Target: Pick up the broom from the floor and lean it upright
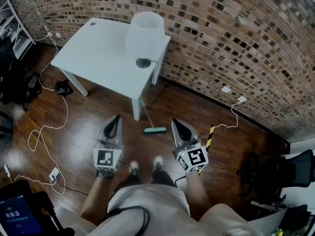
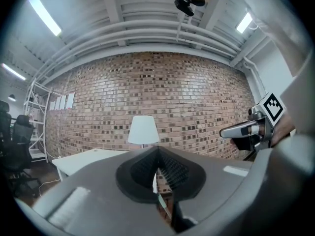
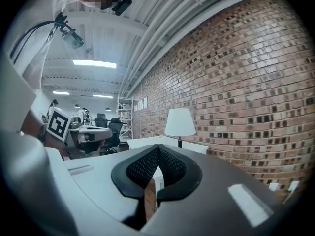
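Holds the left tongs point(image 1: 116, 118) and the right tongs point(image 1: 178, 123) side by side above the wood floor point(image 1: 83, 127), both aimed toward 12 o'clock. Keeps each pair fully closed: in either gripper view the ribbed pads meet in one line, with nothing gripped between them.

Stands with shoes point(image 1: 134, 167) just behind the tongs. Faces the broom point(image 1: 153, 128) at 12 o'clock, between the two tongs and beyond their tips, touched by neither. Teal head down on the floor, thin handle slanting up toward 11 o'clock to the near leg of the white worktop point(image 1: 98, 58). Cannot tell whether the handle rests against that leg.

On the worktop's 3 o'clock edge, a lamp point(image 1: 145, 31) with a white shade and a dark round base. Behind it, from 12 to 3 o'clock, a brick wall point(image 1: 236, 43). At 3 o'clock of the right tongs, just beside the marker cube, a yellow-and-black striped bar point(image 1: 210, 135). Farther out at 4 o'clock, a black chair point(image 1: 285, 176).

From the left gripper view, the right tongs at 3 o'clock, level with the lamp shade.
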Demonstrator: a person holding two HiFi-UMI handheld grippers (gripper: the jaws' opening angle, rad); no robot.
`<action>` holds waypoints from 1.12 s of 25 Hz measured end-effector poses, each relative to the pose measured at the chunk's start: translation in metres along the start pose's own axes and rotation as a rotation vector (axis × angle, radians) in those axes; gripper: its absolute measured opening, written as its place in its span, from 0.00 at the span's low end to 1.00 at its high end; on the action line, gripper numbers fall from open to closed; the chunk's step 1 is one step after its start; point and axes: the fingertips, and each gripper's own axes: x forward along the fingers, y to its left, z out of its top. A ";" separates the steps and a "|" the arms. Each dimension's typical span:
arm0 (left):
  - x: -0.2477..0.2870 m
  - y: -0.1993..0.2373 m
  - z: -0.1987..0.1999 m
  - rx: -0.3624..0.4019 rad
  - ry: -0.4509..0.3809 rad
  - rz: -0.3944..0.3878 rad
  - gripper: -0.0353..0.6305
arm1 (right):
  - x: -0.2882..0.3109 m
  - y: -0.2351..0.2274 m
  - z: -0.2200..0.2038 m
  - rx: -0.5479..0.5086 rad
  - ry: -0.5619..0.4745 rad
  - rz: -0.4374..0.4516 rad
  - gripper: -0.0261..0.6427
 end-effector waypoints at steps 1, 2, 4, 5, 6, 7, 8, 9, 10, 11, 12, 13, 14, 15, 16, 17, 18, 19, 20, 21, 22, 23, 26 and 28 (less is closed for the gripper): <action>-0.006 0.001 -0.001 0.000 0.002 -0.008 0.05 | -0.004 0.006 0.001 -0.006 -0.005 -0.010 0.06; -0.013 0.001 -0.003 -0.001 0.004 -0.017 0.05 | -0.008 0.011 0.002 -0.012 -0.010 -0.021 0.06; -0.025 -0.001 -0.003 -0.007 0.003 -0.043 0.06 | -0.017 0.022 0.002 -0.022 -0.018 -0.040 0.06; -0.031 -0.002 -0.003 -0.013 0.004 -0.058 0.05 | -0.020 0.028 0.000 -0.028 -0.019 -0.044 0.06; -0.036 -0.003 -0.004 -0.015 0.006 -0.068 0.05 | -0.023 0.034 -0.003 -0.033 -0.017 -0.047 0.06; -0.041 -0.005 -0.005 -0.011 0.005 -0.072 0.05 | -0.028 0.039 -0.006 -0.033 -0.013 -0.051 0.06; -0.047 -0.006 -0.007 -0.010 0.006 -0.072 0.05 | -0.034 0.043 -0.009 -0.028 -0.010 -0.059 0.06; -0.053 -0.009 -0.008 -0.019 0.013 -0.071 0.05 | -0.041 0.046 -0.012 -0.018 -0.010 -0.068 0.06; -0.059 -0.011 -0.009 -0.031 0.021 -0.070 0.05 | -0.047 0.049 -0.013 -0.006 -0.013 -0.075 0.06; -0.064 -0.014 -0.010 -0.035 0.022 -0.072 0.05 | -0.053 0.052 -0.012 0.005 -0.021 -0.078 0.06; -0.069 -0.017 -0.011 -0.031 0.017 -0.075 0.06 | -0.060 0.055 -0.012 0.014 -0.030 -0.077 0.06; -0.075 -0.021 -0.011 -0.030 0.013 -0.076 0.05 | -0.066 0.058 -0.011 0.020 -0.039 -0.074 0.06; -0.081 -0.025 -0.011 -0.034 0.012 -0.075 0.05 | -0.072 0.061 -0.011 0.022 -0.043 -0.070 0.06; -0.087 -0.029 -0.011 -0.037 0.011 -0.072 0.06 | -0.079 0.064 -0.012 0.020 -0.046 -0.067 0.06; -0.093 -0.033 -0.010 -0.041 0.010 -0.067 0.06 | -0.086 0.066 -0.013 0.018 -0.048 -0.064 0.06; -0.100 -0.037 -0.009 -0.046 0.010 -0.060 0.05 | -0.094 0.068 -0.012 0.016 -0.050 -0.062 0.06; -0.107 -0.042 -0.006 -0.051 0.010 -0.052 0.05 | -0.102 0.069 -0.012 0.014 -0.053 -0.059 0.06; -0.114 -0.048 -0.003 -0.049 0.005 -0.044 0.05 | -0.111 0.071 -0.012 0.013 -0.056 -0.055 0.06; -0.122 -0.053 -0.002 -0.034 -0.006 -0.035 0.05 | -0.120 0.072 -0.012 0.012 -0.059 -0.050 0.06; -0.130 -0.059 -0.001 -0.012 -0.021 -0.025 0.06 | -0.129 0.072 -0.012 0.011 -0.063 -0.044 0.06; -0.138 -0.066 0.001 0.002 -0.030 -0.013 0.06 | -0.139 0.073 -0.013 0.010 -0.066 -0.037 0.06; -0.148 -0.074 0.003 0.002 -0.033 0.000 0.06 | -0.149 0.074 -0.014 0.007 -0.068 -0.027 0.06; -0.179 -0.106 0.006 0.000 -0.033 0.016 0.05 | -0.180 0.080 -0.018 -0.004 -0.066 0.001 0.06; -0.197 -0.128 0.007 -0.005 -0.016 0.010 0.05 | -0.201 0.083 -0.020 -0.010 -0.060 0.014 0.06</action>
